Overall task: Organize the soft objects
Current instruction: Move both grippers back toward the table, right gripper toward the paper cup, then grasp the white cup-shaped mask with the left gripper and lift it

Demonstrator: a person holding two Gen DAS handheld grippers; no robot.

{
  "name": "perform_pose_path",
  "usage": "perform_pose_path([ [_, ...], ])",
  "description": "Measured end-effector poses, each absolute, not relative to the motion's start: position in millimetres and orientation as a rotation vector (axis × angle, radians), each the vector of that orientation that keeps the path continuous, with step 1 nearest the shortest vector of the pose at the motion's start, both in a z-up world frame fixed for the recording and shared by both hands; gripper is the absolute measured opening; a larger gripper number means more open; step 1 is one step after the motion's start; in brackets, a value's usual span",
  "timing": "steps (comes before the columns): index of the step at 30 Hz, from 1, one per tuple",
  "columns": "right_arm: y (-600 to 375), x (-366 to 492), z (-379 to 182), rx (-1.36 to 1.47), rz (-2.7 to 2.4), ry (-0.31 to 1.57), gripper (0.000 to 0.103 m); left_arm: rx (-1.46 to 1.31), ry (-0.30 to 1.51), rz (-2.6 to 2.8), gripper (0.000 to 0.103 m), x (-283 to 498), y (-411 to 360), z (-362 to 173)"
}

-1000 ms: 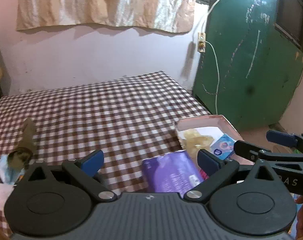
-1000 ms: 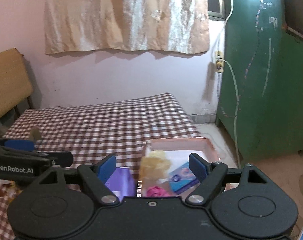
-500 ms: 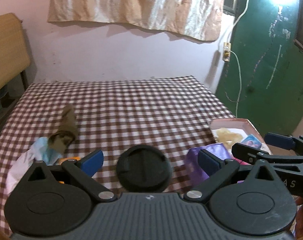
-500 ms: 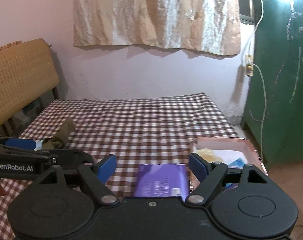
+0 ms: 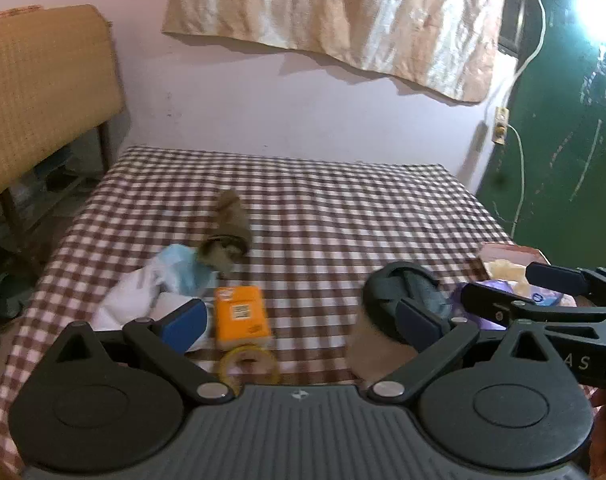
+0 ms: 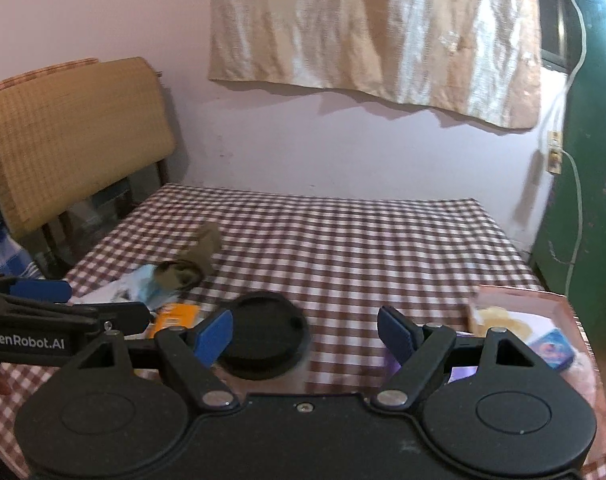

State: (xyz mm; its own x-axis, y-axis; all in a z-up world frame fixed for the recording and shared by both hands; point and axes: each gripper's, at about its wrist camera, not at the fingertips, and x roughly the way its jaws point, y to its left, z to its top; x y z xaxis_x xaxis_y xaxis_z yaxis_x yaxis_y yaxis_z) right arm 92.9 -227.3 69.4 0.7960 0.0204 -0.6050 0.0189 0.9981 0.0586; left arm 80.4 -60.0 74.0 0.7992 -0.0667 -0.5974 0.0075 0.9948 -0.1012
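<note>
Soft objects lie in a heap at the tabletop's [image 5: 343,216] left: 1 brown sock [image 5: 227,236], 1 blue mask [image 5: 183,268], 1 white cloth [image 5: 131,300], w/ 1 orange box [image 5: 241,316] just beside. Looks like the approach step: left tongs [image 5: 303,320] and right tongs [image 6: 305,330] both gape wide, holding nothing. Next move prob. calls for lowering onto the sock, then carrying it to the pink tray [image 6: 543,300] at right.

a crumpled olive sock [image 5: 227,236] lies against a blue-white cloth [image 5: 171,276] on the checked tabletop.

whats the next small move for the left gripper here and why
Probably ease the left hand-held gripper, open and empty, forward and left toward the crumpled olive-brown cloth lying on the checked tablecloth. That cloth sits outside the pink cardboard box, which already holds soft items.
</note>
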Motion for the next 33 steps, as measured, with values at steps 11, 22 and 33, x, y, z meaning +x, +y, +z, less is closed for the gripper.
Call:
perform_pose_path([
  [11, -164, 107, 66, 0.052, 0.121, 0.638, 0.094, -0.163, 0.632, 0.013, 0.103, 52, -2, 74],
  [22, -118, 98, 45, 0.058, 0.219, 0.649, 0.093, -0.198, 0.712, 0.161, 0.103, 62, 61, 28],
  [33, -94, 96, 18, 0.043, 0.271, 0.717, 0.093, -0.139, 0.765, 0.165, 0.103, 134, 90, -3],
])
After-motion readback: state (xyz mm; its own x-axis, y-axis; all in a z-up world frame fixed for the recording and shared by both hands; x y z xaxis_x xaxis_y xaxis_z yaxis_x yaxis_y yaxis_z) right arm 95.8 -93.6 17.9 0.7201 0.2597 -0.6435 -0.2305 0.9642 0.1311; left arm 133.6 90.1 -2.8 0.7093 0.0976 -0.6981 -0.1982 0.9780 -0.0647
